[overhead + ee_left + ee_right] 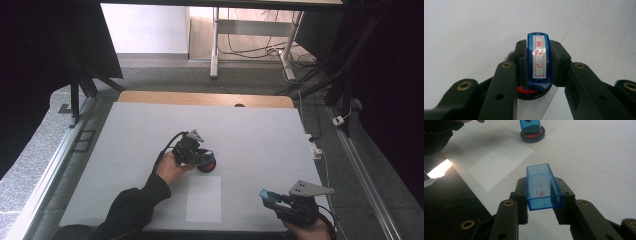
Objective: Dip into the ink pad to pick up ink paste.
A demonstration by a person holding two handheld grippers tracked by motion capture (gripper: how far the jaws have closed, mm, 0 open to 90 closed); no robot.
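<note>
Clamped in the right gripper [541, 202], a blue stamp cap [543, 187] points away lengthwise; the left gripper [539, 63] presses an upright blue stamp [539, 58] onto its red ink pad [534, 92].

A white-topped table [150, 130] is carrying a blank sheet of paper [204, 199] near its front edge and a round red ink pad [207, 167] just beyond it.

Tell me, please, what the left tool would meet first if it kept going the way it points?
Probably the round ink pad: the left tool grips the blue stamp and points down, and the stamp's foot already sits on or just above the pad, with the white table beneath.
</note>
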